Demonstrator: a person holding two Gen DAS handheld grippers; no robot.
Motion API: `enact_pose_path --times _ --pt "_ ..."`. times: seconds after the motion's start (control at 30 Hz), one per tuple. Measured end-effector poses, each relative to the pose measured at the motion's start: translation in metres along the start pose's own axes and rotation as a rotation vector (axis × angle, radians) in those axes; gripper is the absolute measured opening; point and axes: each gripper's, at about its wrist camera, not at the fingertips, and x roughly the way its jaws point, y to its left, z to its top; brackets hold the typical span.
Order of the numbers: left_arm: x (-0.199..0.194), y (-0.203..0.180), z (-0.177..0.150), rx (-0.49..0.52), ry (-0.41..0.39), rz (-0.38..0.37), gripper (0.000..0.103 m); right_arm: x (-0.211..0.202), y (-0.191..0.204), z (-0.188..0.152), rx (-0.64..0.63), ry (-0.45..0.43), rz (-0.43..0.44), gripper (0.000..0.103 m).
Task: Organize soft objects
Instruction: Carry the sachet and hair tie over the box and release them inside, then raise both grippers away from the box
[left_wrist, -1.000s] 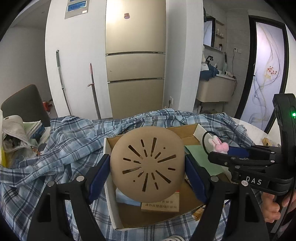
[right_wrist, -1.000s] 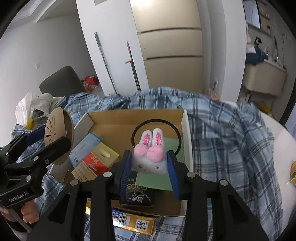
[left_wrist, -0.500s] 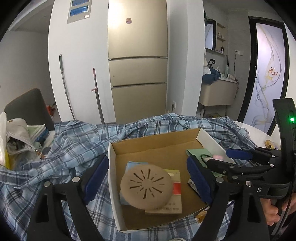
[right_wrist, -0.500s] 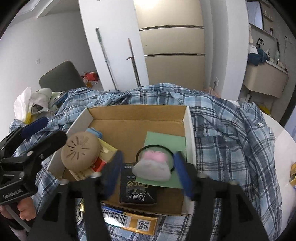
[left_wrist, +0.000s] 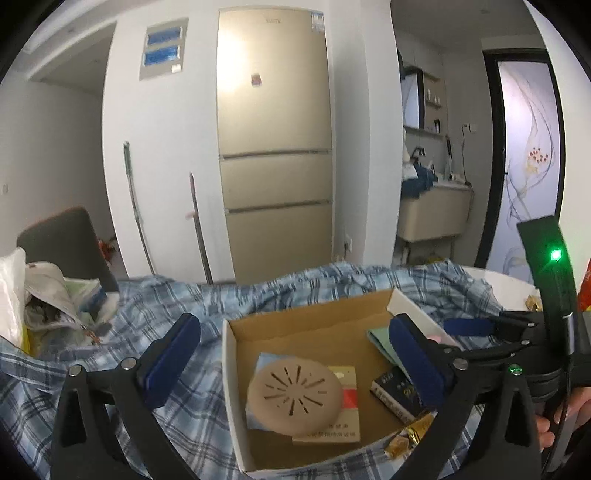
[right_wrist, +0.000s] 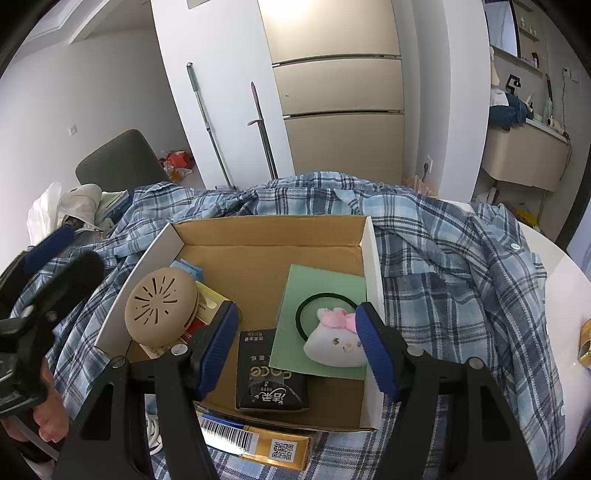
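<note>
Both soft things have just been let go. A second ago the left gripper (left_wrist: 291, 354) pinched the tan disc (left_wrist: 294, 397) and the right gripper (right_wrist: 297, 347) pinched the plush bunny hair tie (right_wrist: 334, 341); now both lie inside the cardboard box (right_wrist: 266, 236), and each pair of jaws stands spread wide and empty, drawn back above the box's near edge. By the look of it, this pair is stowed and the hands are free for whatever soft item is next.

The disc is round, matte and domed, cut with slits that radiate from its middle. It rests tilted on a red-and-white carton (left_wrist: 345, 406) and a pale blue pack (right_wrist: 188, 267) at the box's left side. The bunny is a small white fleecy head with pink ears, fixed to a thin black elastic loop; it lies on a flat green card (right_wrist: 321, 291) at the right side, close to the white wall. Between them sits a glossy black packet (right_wrist: 267, 373).

The box is plain corrugated brown inside and white outside. It stands on a rumpled blue plaid shirt (right_wrist: 443, 266) that drapes the counter.
</note>
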Motion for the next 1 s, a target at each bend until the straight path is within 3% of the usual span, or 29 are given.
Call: enact_pose_path --times 0.23,0.27,0.4,0.57,0.73,1.0 --pt "-0.013 0.002 0.013 -0.021 -0.023 -0.01 0.103 -0.014 -0.001 0.007 0.012 -0.067 -0.014 0.07" --pt "-0.018 0.003 0.018 -0.026 -0.033 -0.01 0.103 -0.018 -0.001 0.009 0.017 -0.08 -0.013 0.074" --pt "-0.042 0.005 0.037 -0.031 -0.09 0.006 0.103 -0.043 0.004 0.023 0.003 -0.164 -0.038 0.084" --pt "-0.073 0.006 0.055 -0.044 -0.13 0.006 0.103 -0.08 0.016 0.032 -0.02 -0.226 -0.007 0.085" --pt "-0.113 0.002 0.061 -0.046 -0.191 0.005 0.103 -0.129 0.021 0.031 -0.004 -0.337 0.015 0.102" --pt "-0.163 -0.001 0.054 -0.057 -0.253 0.006 0.103 -0.18 0.033 0.019 -0.012 -0.456 0.014 0.103"
